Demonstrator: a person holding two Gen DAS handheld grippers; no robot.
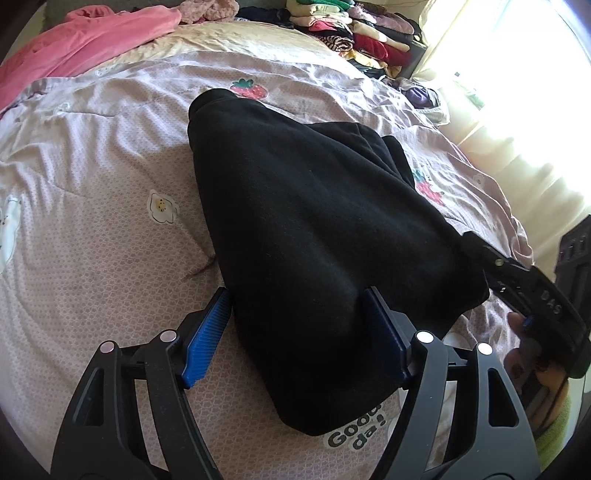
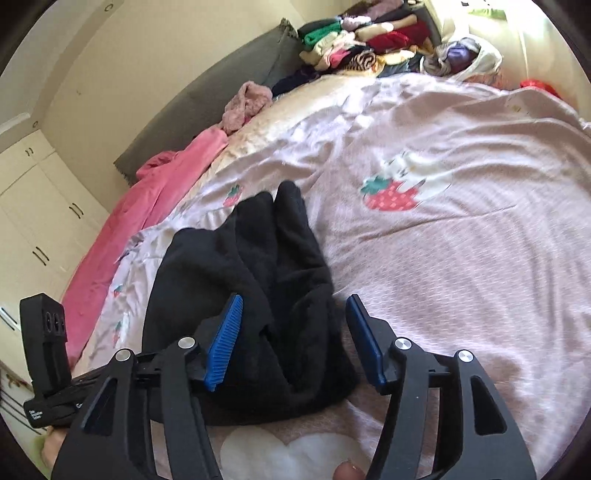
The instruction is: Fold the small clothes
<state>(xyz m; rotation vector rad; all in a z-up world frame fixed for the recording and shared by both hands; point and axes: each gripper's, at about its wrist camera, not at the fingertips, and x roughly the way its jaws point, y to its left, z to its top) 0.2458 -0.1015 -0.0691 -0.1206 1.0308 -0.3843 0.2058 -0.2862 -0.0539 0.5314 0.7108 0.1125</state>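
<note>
- One black garment lies on the bed.
- Left tool wide, straddling its near edge; contact unclear.
- Right tool wide over its corner.
- Folded clothes pile, uncountable.

Matt fuzzy black fleece garment on thin, wrinkled printed cotton bedsheet; ribbed blue plastic tongs pads.

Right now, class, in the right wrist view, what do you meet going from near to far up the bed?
Right gripper → black garment → pink blanket → fuzzy pink item → pile of folded clothes.
</note>
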